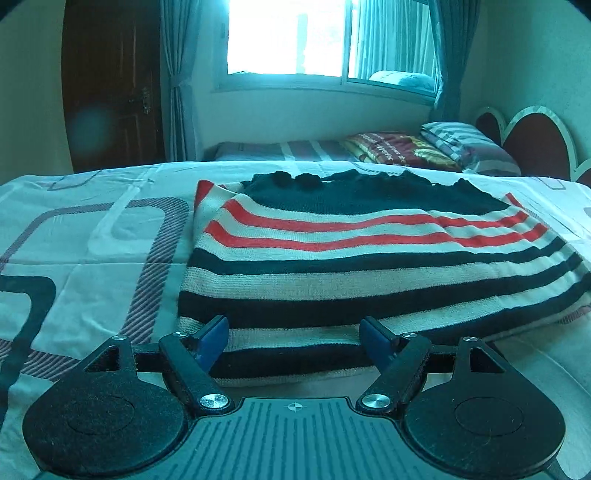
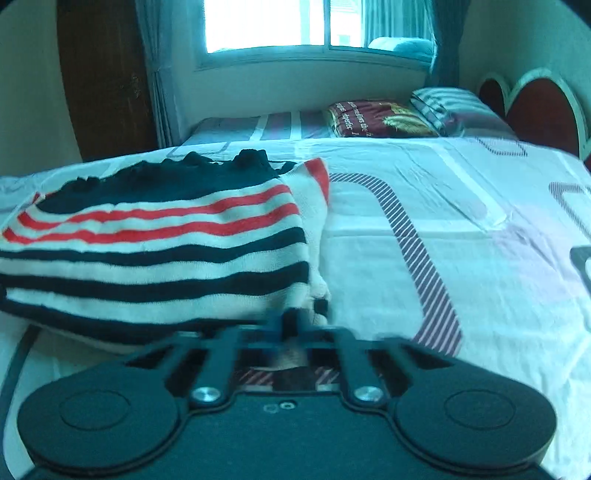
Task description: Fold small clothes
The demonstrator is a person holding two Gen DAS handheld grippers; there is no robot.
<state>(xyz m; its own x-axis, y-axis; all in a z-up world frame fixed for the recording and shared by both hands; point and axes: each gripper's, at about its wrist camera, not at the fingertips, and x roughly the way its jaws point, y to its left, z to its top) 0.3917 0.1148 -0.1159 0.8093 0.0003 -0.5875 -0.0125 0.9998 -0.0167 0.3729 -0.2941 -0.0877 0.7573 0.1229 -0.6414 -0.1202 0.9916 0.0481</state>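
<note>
Striped sweater [image 1: 369,258] lies on the bedsheet [image 1: 92,240], partly folded. Left gripper [image 1: 295,343] spread wide over the near hem, pads clear of cloth. Right gripper [image 2: 295,325] clenched at the sweater's near right corner; blurred, so a pinch of fabric is likely but unsure.

Navy, white, red striped sweater [image 1: 369,254]; patterned bedsheet [image 1: 92,240].

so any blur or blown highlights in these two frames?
Left wrist view: sharp; window blown out white, faint flare spot over the door. Right wrist view: right tool and sweater near edge motion-smeared, window clipped too. Both carry a cyan cast and fisheye bending.
</note>
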